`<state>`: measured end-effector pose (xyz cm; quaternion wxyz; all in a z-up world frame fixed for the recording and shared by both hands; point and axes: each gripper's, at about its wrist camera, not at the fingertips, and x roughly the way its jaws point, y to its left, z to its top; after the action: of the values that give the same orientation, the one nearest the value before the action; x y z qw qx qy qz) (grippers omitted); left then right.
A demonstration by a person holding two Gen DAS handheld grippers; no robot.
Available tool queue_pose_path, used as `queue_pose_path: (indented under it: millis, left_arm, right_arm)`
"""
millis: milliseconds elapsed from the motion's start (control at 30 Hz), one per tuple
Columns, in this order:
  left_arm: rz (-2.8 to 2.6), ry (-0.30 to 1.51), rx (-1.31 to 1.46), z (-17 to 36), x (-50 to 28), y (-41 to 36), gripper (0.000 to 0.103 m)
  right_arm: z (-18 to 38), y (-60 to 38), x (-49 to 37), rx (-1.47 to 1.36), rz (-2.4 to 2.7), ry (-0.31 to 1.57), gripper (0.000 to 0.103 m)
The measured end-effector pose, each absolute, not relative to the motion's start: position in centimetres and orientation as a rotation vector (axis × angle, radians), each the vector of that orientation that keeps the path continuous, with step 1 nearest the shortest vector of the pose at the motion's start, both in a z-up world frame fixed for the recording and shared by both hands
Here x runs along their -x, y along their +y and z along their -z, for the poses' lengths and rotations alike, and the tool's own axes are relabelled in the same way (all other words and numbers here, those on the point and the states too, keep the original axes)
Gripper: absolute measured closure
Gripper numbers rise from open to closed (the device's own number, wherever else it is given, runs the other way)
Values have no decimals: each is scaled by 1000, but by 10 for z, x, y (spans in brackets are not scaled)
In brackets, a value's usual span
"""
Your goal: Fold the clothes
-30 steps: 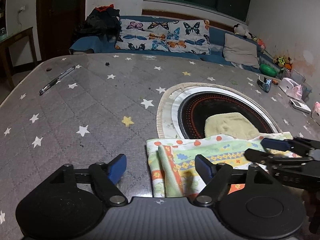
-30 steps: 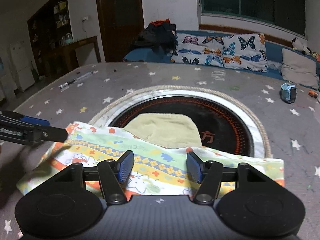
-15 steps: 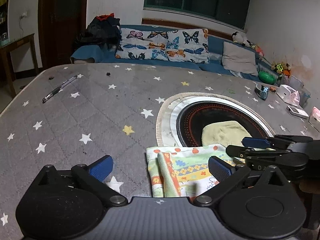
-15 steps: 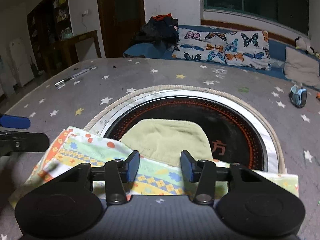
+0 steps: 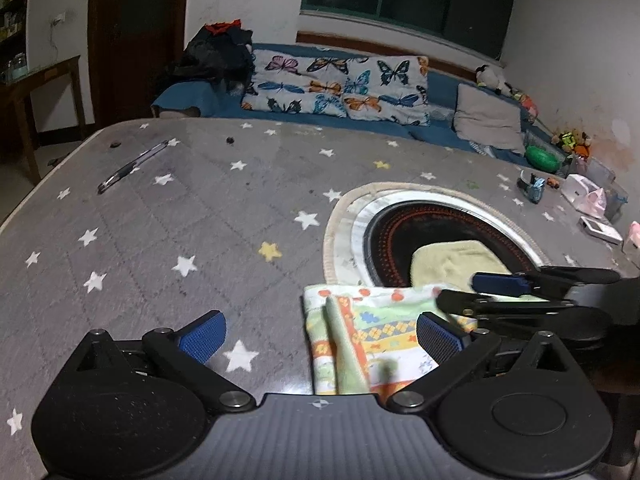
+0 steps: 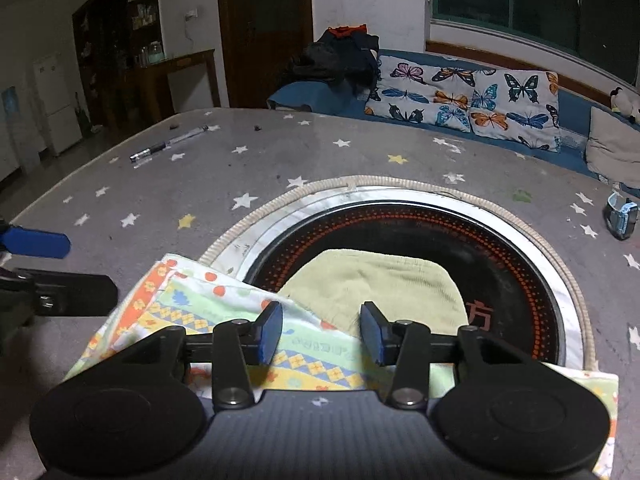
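Left gripper (image 5: 320, 334) released; right gripper (image 6: 322, 332) unclenched over folded patterned cloth (image 6: 224, 300).

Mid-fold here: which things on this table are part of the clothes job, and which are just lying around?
Job: patterned cloth, yellow-green cloth, left gripper, right gripper, both open.

Lying about: pen, wristwatch, round hotplate, white box.
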<state>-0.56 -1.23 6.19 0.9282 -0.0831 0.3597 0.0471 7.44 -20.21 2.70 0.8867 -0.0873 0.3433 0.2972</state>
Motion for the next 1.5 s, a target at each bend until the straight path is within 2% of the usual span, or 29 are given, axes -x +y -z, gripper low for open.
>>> queue_pose_path:
  millis: [233,467,800,1000,1133,1233,1367,1500]
  left_arm:
    - [-131,783,247,-58,11,-5,0]
    - [-156,768,205,-63,20,-7,0]
    - [-140,779,259,-63,28,1,0]
    - [-111,820,339,-55,29,7,0]
    - [-102,808,384,-54,32,11,0]
    - [-85,814,457,-51,32,15,0]
    - [-87,826,588,-44,31,24,0]
    - [-101,828,617,-42,31,25,0]
  right_arm:
    - [-42,-207,-19,263,-721,658,59]
    - [-38,-197,35,348,-798,591,59]
    - [-45,-174,69,472,-866,497,59]
    - [-38,-153,84,548,-950,500,59]
    - [-31,-141,87,585,-975,507,65]
    - [-28,-135,82,588,-956,526,77]
    - [-29,-136,73,529,-944,561,89]
    - [-35,-143,70,468,-946,564,93]
